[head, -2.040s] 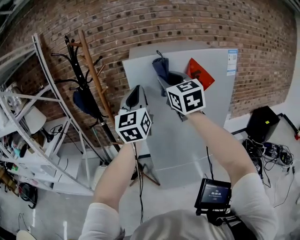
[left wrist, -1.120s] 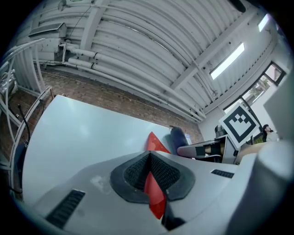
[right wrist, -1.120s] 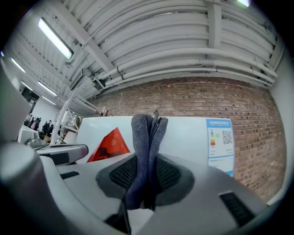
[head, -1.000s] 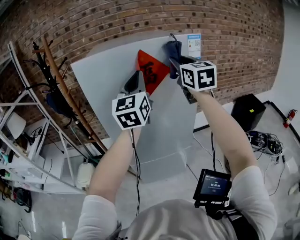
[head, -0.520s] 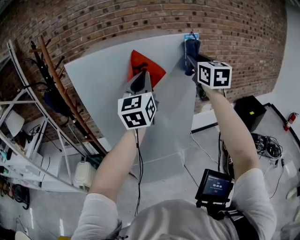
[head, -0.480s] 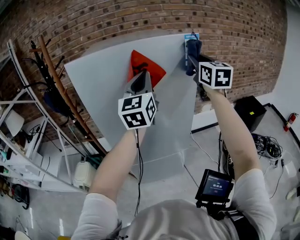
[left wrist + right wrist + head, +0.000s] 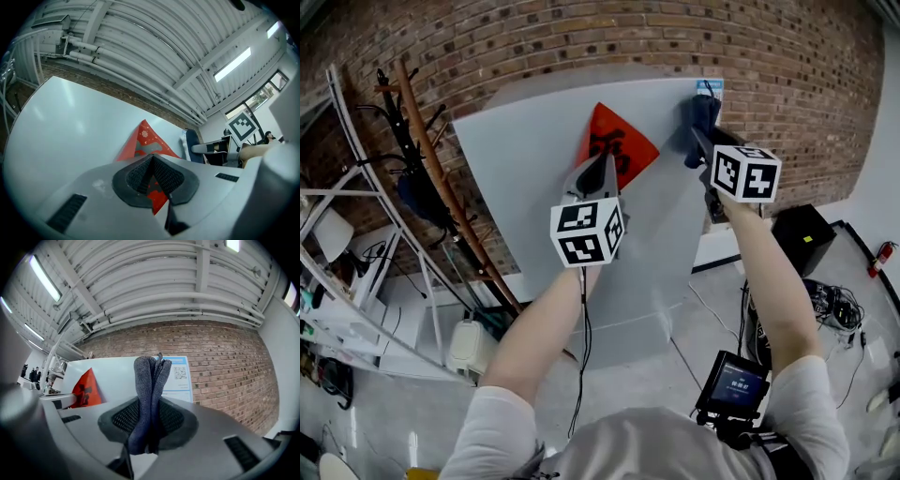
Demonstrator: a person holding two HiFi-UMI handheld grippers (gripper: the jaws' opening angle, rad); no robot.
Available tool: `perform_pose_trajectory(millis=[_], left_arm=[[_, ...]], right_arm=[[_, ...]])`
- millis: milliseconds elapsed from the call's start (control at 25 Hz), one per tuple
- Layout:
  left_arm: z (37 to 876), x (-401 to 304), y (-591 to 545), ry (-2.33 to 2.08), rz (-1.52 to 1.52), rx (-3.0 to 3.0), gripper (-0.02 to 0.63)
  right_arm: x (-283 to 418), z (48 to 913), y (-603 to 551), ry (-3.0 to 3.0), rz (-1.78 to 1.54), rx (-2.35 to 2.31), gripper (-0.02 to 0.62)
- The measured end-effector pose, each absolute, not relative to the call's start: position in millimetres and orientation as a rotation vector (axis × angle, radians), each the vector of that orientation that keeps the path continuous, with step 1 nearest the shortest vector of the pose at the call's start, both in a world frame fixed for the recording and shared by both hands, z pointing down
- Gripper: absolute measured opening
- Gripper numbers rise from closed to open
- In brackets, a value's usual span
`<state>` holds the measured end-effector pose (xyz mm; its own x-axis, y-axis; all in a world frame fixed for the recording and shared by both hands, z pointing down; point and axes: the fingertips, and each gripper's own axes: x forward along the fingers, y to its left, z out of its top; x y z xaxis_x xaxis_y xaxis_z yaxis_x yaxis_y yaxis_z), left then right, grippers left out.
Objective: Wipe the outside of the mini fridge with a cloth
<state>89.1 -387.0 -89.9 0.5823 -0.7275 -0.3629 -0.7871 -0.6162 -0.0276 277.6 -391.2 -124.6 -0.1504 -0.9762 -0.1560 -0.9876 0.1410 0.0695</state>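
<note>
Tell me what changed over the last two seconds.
The right gripper swept the dark blue cloth rightwards across the upper fridge door, from left of the red diamond decoration to the blue-edged label at the top right corner. The left gripper drifted right too, now in front of the decoration. Unchanged: the right stays shut on the cloth, the left shut and empty.

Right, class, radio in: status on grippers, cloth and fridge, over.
Right gripper shut on cloth. Left gripper shut, empty. Cloth at fridge top right corner, by label. Red sticker on door left of it.
</note>
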Motion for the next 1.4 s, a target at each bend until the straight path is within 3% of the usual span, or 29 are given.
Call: perform_pose_trajectory(millis=[600, 840, 1040, 1400], left_arm=[[-35.4, -88.2, -389.0, 1.518, 0.387, -2.57, 0.0], [-6.0, -153.1, -386.4, 1.615, 0.325, -2.556, 0.0], [12.0, -185.3, -390.7, 1.67, 0.288, -2.56, 0.0], [20.7, -175.4, -397.0, 1.625, 0.27, -2.611, 0.0]], right_arm=[[-20.8, -29.5, -373.4, 2.766, 0.317, -1.618, 0.104], [-108.6, 0.4, -392.0, 2.786, 0.348, -1.609, 0.104], [-146.8, 17.7, -410.3, 2.795, 0.328, -1.65, 0.104], [-135.6, 22.3, -415.1, 2.767, 0.348, -1.717, 0.104]])
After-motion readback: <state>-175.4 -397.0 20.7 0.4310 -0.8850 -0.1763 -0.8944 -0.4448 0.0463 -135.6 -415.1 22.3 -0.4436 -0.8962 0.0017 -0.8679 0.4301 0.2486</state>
